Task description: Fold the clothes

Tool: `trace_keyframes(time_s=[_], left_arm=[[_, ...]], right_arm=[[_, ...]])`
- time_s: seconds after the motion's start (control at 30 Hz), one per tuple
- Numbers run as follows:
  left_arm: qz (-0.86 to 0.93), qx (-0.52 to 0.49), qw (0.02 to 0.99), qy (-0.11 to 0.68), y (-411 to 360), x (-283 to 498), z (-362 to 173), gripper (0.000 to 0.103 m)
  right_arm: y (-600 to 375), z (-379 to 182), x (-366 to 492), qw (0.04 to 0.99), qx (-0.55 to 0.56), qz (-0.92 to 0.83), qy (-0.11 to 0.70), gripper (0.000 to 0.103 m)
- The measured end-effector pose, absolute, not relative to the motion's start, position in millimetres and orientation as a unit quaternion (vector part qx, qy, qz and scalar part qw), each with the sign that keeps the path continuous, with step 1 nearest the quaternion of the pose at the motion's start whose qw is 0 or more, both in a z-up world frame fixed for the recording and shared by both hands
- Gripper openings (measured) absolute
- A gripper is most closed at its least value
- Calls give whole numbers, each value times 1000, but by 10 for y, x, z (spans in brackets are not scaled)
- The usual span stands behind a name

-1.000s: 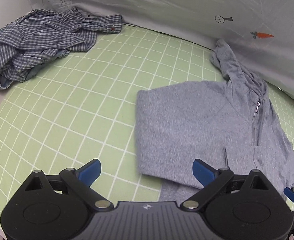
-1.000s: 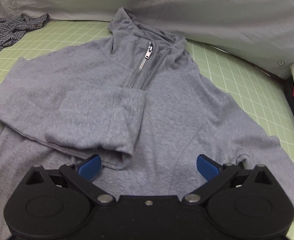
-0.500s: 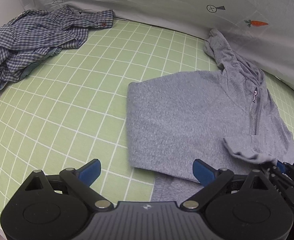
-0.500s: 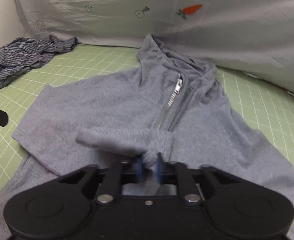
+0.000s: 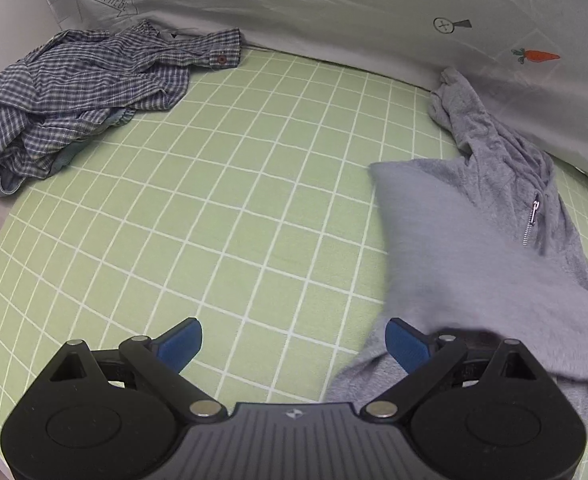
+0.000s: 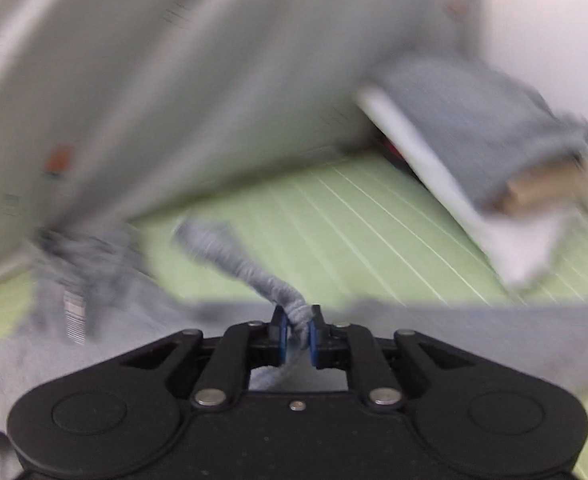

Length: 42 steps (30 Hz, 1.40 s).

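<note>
A grey zip-neck sweatshirt (image 5: 493,248) lies on the green grid mat (image 5: 234,208) at the right, its collar against the back sheet. Its folded sleeve is lifted and blurred in the left wrist view. My left gripper (image 5: 294,342) is open and empty, low over the mat, its right finger beside the sweatshirt's hem. My right gripper (image 6: 297,334) is shut on a bunched bit of the sweatshirt's grey sleeve (image 6: 250,268) and holds it above the mat; that view is motion-blurred.
A crumpled blue plaid shirt (image 5: 82,92) lies at the mat's back left. A grey printed sheet (image 5: 353,12) rises along the back edge. In the right wrist view a stack of folded clothes (image 6: 485,148) sits at the right.
My right gripper closed on the folded sleeve, then lifted and swung it to the right. The sleeve has come up off the sweatshirt's body. My left gripper stayed open.
</note>
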<state>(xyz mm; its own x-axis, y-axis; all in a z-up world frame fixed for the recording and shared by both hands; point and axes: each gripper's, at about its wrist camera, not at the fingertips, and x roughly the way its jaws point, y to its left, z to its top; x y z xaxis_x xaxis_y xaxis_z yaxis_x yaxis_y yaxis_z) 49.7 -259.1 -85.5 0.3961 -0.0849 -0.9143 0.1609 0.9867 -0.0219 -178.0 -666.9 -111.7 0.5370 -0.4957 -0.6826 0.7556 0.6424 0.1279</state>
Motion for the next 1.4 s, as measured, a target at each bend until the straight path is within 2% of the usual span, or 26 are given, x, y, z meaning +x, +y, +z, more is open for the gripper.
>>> trace_keyframes(time_s=[0.07,0.1,0.13,0.2,0.23,0.33,0.5,0.67,0.7,0.77,0.83,0.87,0.9,0.97,1.2,1.4], left_arm=[[-71,39,831,550,-2621,538,-897,98],[-72,44,829,553,-2651,552,-915,98],[-72,49,828,554,-2683,566,-930,98],[-75,60,827,554,-2763,597,-953,98],[-75,65,826,556,-2802,610,-968,98],[-82,76,823,557,-2921,645,-1006,98],[-95,90,819,558,-3086,684,-1069,98],[-101,93,809,572,-3154,689,-1165,98],[-101,94,807,574,-3163,682,-1178,98],[-102,96,803,579,-3180,668,-1199,98],[-104,99,801,581,-3196,659,-1200,98],[-105,98,801,581,-3202,659,-1196,98],[-107,97,801,581,-3203,657,-1188,98],[-110,94,803,578,-3206,651,-1164,98],[-114,78,816,562,-3129,601,-1044,98],[-119,63,823,551,-3017,513,-919,98]], right_arm=[[-6815,-1236,-1942,831,238,-383,326,34],[-6843,-1262,-2002,828,246,-386,325,48],[-6870,-1288,-2020,825,255,-387,324,58],[-6924,-1340,-2054,820,273,-389,320,63],[-6951,-1366,-2071,817,282,-389,319,70],[-7029,-1449,-2079,806,299,-400,319,81],[-7149,-1571,-1971,778,266,-448,351,90],[-7234,-1651,-1971,776,253,-446,367,92],[-7244,-1657,-1979,779,252,-442,367,88],[-7225,-1635,-1986,789,238,-429,369,71],[-7189,-1589,-1952,809,210,-398,379,34],[-7177,-1560,-1929,811,196,-394,384,26],[-7164,-1531,-1905,814,181,-391,390,7],[-7139,-1473,-1859,818,153,-384,401,6],[-6926,-1073,-1836,850,224,-354,318,5],[-6161,-806,-1358,910,210,-209,289,5]])
